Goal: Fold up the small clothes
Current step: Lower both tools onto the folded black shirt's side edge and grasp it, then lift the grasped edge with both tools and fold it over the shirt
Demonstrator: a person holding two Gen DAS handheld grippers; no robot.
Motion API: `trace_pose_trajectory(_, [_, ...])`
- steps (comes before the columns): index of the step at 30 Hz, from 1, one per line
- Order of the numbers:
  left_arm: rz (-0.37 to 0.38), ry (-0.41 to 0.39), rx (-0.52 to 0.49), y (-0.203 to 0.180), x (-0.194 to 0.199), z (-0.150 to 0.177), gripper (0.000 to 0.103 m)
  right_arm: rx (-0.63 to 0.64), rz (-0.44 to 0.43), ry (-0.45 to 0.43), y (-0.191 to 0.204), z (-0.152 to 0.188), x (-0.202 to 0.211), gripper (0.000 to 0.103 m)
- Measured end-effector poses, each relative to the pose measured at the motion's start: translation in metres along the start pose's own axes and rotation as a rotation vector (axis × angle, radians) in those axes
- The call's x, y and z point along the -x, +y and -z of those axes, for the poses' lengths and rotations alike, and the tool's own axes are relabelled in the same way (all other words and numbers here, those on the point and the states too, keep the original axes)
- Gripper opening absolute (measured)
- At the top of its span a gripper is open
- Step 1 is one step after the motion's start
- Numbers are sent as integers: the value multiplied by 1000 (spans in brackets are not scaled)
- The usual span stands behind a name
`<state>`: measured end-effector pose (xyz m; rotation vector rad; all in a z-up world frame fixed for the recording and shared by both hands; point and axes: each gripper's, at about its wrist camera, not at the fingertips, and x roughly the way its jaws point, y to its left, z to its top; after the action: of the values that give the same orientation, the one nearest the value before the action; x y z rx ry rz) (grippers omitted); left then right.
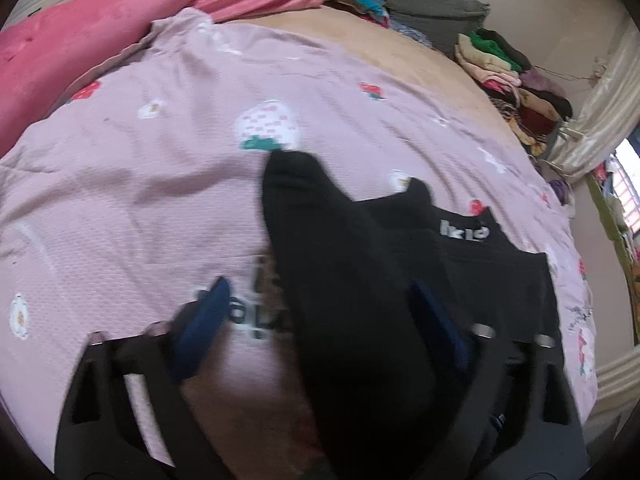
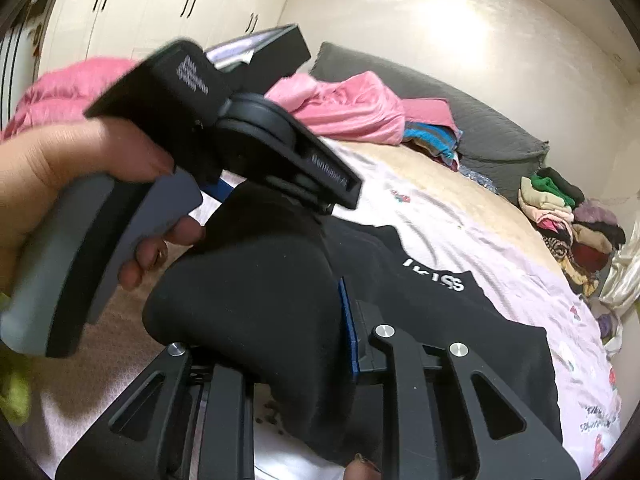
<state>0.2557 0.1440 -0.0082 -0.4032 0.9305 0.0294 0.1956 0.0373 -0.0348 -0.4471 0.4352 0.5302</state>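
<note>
My right claw (image 2: 280, 320) has its jaws drawn narrow on a thick bunch of the black garment (image 2: 420, 320); the blue pad (image 2: 347, 320) on one side presses into the cloth, so I judge the grip firm. My left claw (image 1: 320, 320) stands fairly wide, one blue finger (image 1: 204, 320) over the bedsheet (image 1: 140, 160) and the other against the black cloth, with a raised fold lying between them; its pads do not pinch yet. In the right wrist view my hand (image 2: 60, 176) holds that left tool above the garment.

The step in hand, as I judge it, is lifting one edge to fold it over. To do it well I should close the left claw on a single layer at the edge, keep both claws level with each other, carry the flap across so the edges meet, and lay it flat before letting go, so no crease bunches under the white lettering (image 2: 436, 276).

Count, near to far: two claws, one black garment spread on the pink flowered sheet just ahead, one grey pillow (image 2: 460, 100) and one heap of pink bedding (image 2: 352, 108) further off, and a pile of folded clothes (image 2: 568, 220) at the far edge, too jumbled to count.
</note>
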Motion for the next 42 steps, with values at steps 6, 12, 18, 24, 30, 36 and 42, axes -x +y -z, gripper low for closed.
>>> trace_pose_trajectory(6, [24,-21,-59,-43,10,0,24,-67,26,-33,-23,6,22,19])
trace_pose_trajectory(12, [29,-56,-144,-93,25,0,19,-161,69,-66,-55,17,45,18])
trace_pose_trajectory(18, [28,-59,-215,-139,26,5,19,-277,82,-69,-90,37,63,18])
trace_pose_trajectory(24, [16,-37,-270,-174,14,12,19,-390,76,-50,-118,60,66,18])
trace_pose_trajectory(30, [-8,-14,-314,-203,0,19,19,-502,44,-22,-142,83,62,18])
trace_pose_trajectory(36, [-33,15,-349,-225,-17,24,20,-632,-13,7,-169,100,52,18])
trace_pose_trajectory(42, [-40,51,-390,-247,-34,29,26,-761,-95,32,-181,119,50,18])
